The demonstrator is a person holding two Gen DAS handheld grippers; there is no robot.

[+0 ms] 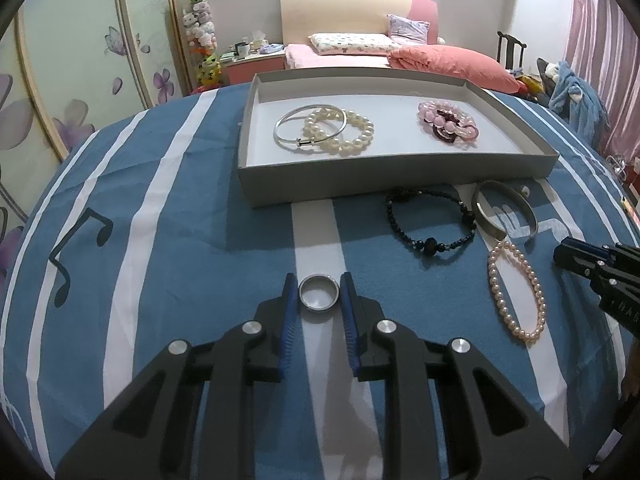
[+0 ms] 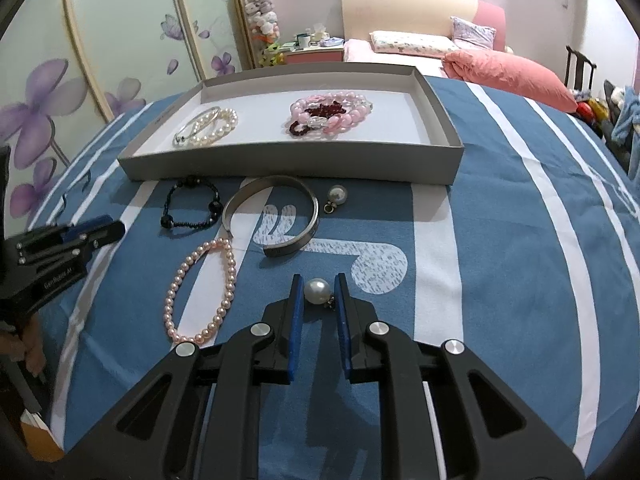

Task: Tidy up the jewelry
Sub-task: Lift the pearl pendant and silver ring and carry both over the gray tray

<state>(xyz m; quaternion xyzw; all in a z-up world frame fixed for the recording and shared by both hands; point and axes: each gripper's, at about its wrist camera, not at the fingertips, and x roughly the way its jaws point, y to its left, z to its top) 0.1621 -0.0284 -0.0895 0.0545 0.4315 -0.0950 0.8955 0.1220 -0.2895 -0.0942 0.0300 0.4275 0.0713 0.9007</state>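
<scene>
My left gripper is shut on a silver ring, its blue pads touching both sides just above the blue striped cloth. My right gripper is shut on a pearl pendant with a small metal fitting on its right side. Ahead stands a grey tray holding a thin silver bangle, a white pearl bracelet and pink bead bracelets. Between the tray and my grippers lie a black bead bracelet, a metal cuff, a pink pearl bracelet and a second pearl pendant.
The cloth covers a table whose far edge falls off behind the tray. Beyond it are a bed with a pink quilt, a wardrobe with flower panels on the left, and a chair with clothes on the right.
</scene>
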